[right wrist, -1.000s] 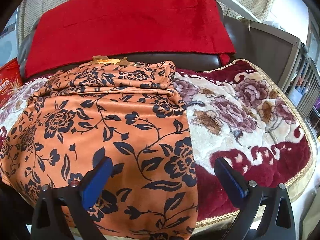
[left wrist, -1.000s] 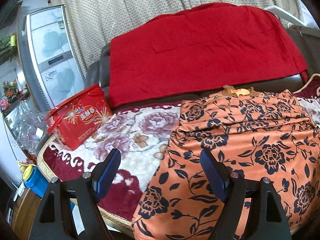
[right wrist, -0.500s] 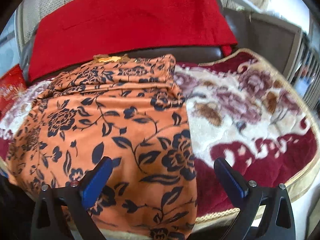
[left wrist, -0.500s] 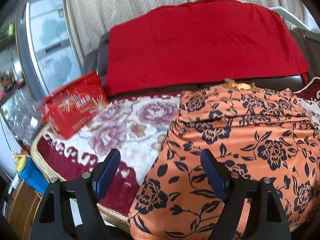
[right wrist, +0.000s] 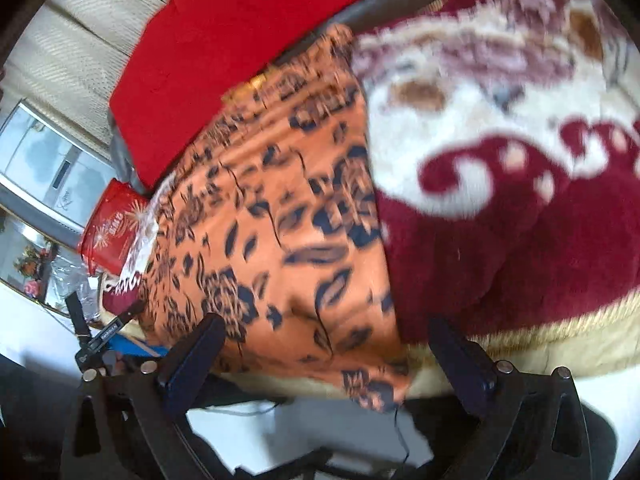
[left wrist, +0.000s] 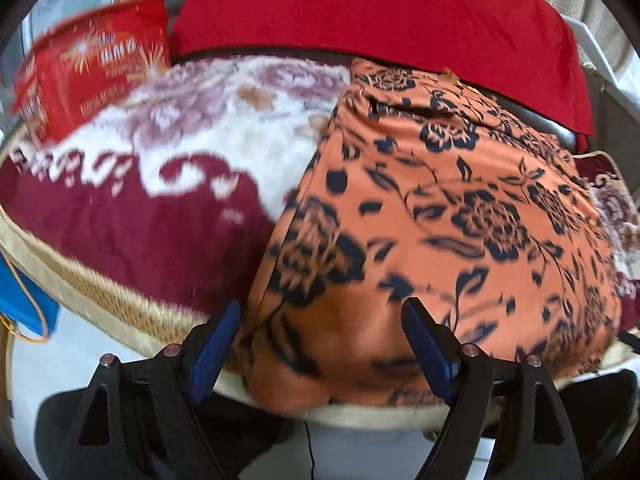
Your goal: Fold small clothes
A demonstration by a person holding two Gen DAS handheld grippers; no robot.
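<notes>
One red tin (left wrist: pixel 92 64), lettering blurred

The left gripper (left wrist: pixel 322 344) has black triangular finger frames with cut-out slots, silver screw heads and blue pads (left wrist: pixel 214 350). The right gripper (right wrist: pixel 326 364) shares that black frame and silver screws, its pads (right wrist: pixel 460 364) dark navy.

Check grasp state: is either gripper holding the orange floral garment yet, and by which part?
Nothing is held. The left gripper and right gripper both stand open over the near hem corners of the orange garment, pads not pressing the cloth.
</notes>
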